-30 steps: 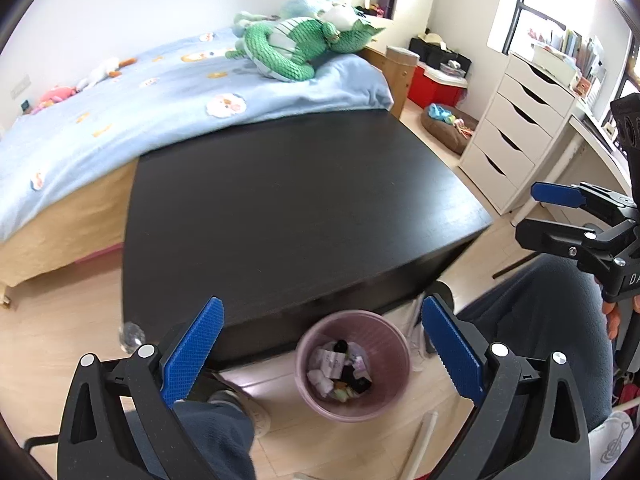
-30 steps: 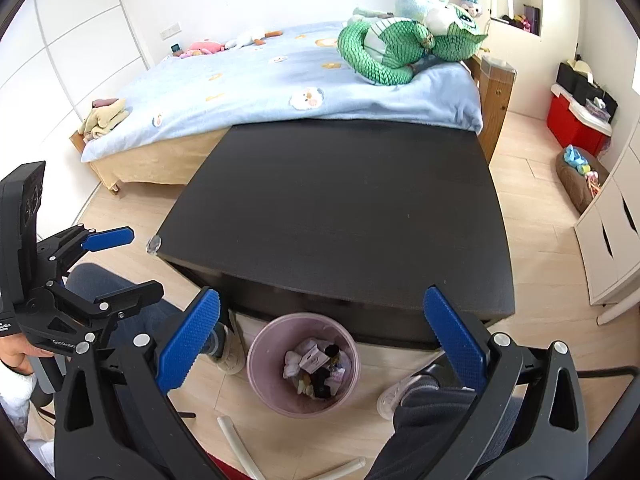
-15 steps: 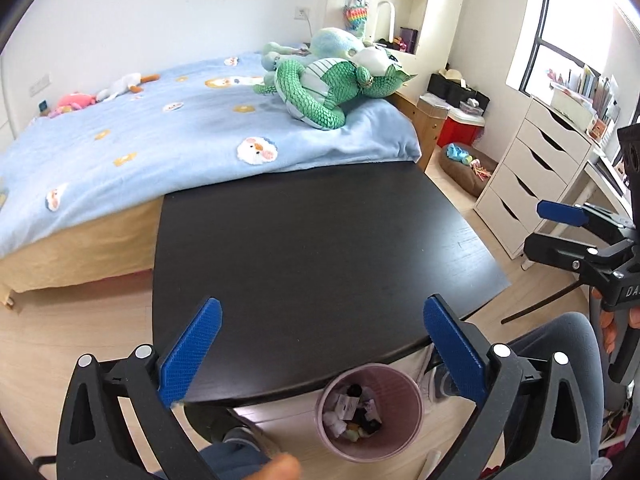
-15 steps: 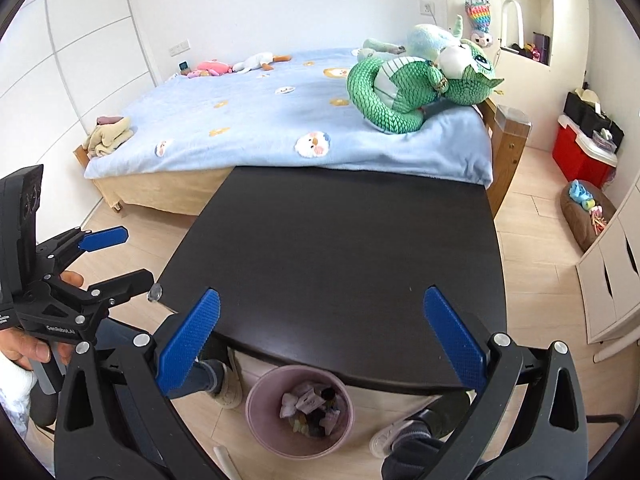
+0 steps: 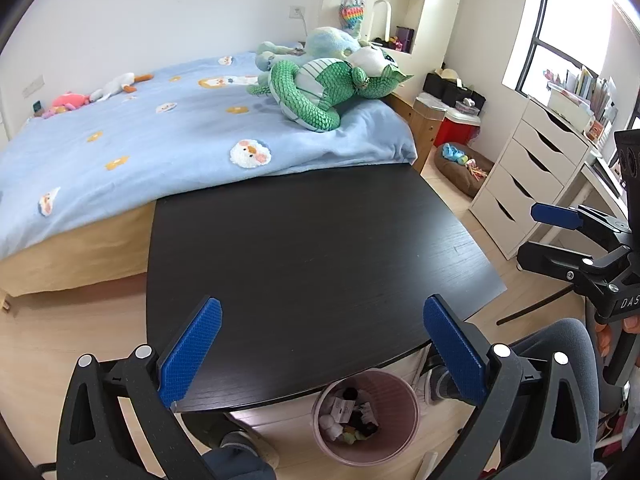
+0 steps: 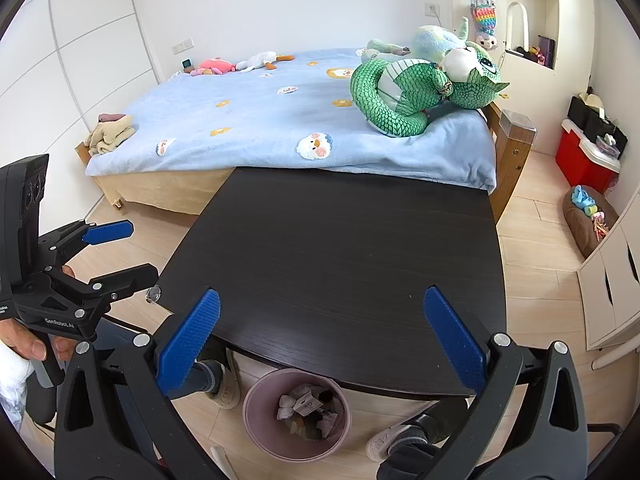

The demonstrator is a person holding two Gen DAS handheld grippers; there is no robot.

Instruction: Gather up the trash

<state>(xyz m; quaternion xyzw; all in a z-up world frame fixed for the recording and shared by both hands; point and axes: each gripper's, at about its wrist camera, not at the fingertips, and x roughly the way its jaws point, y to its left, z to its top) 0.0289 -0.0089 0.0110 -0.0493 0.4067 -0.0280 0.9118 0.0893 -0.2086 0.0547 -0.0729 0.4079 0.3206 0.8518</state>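
A pink trash bin (image 5: 404, 392) stands on the floor under the near edge of a black table (image 5: 304, 248); crumpled paper and wrappers (image 5: 344, 412) lie inside it. It also shows in the right wrist view (image 6: 256, 412). No trash shows on the table top. My left gripper (image 5: 322, 344) is open and empty above the table's near edge. My right gripper (image 6: 322, 340) is open and empty too, held level beside it. Each gripper shows in the other's view: the right one (image 5: 560, 236) and the left one (image 6: 112, 252).
A bed with a blue blanket (image 5: 160, 140) and a green plush dragon (image 5: 324, 88) abuts the table's far side. A white drawer unit (image 5: 532, 176) stands at right. My legs and shoes (image 6: 216, 380) flank the bin. A red box (image 6: 580, 160) sits by the wall.
Both grippers have risen and tilted up from over the bin; the bin has slid low in both views and more of the bed and wall shows. Both stayed open.
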